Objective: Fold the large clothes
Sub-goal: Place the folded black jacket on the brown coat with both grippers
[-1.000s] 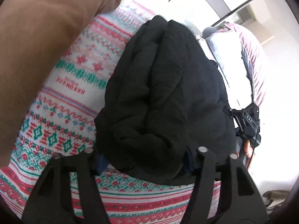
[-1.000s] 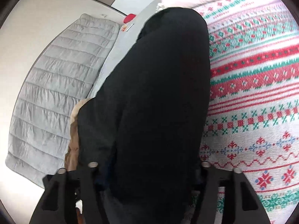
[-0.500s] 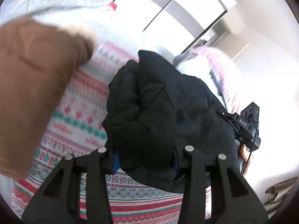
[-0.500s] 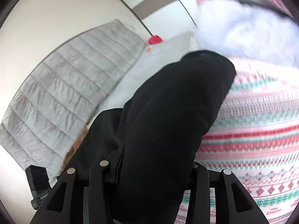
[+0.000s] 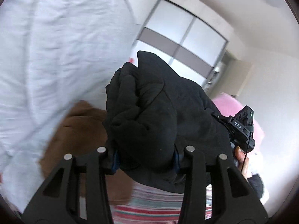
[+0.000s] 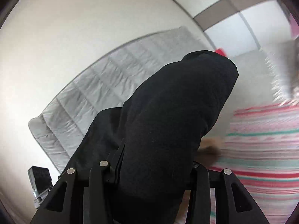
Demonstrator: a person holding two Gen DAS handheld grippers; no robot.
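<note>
A thick black garment (image 5: 153,112), folded into a bundle, hangs in the air between both grippers. My left gripper (image 5: 145,160) is shut on one end of it, blue pads pressed into the cloth. In the right wrist view the same black garment (image 6: 177,102) fills the middle, and my right gripper (image 6: 153,168) is shut on its other end. From the left wrist view, the right gripper's black body (image 5: 241,128) and the hand (image 5: 241,155) that holds it show past the bundle.
A brown garment (image 5: 80,136) lies below left on the red-and-green patterned blanket (image 6: 261,149). A grey quilted mattress (image 6: 93,93) leans against the wall. A pink pillow (image 5: 233,102) and sliding doors (image 5: 186,37) stand beyond. A small red thing (image 6: 220,51) sits far off.
Both grippers closed onto the black bundle and lifted it off the patterned blanket. The views tilted up, so walls and doors now show behind it.
</note>
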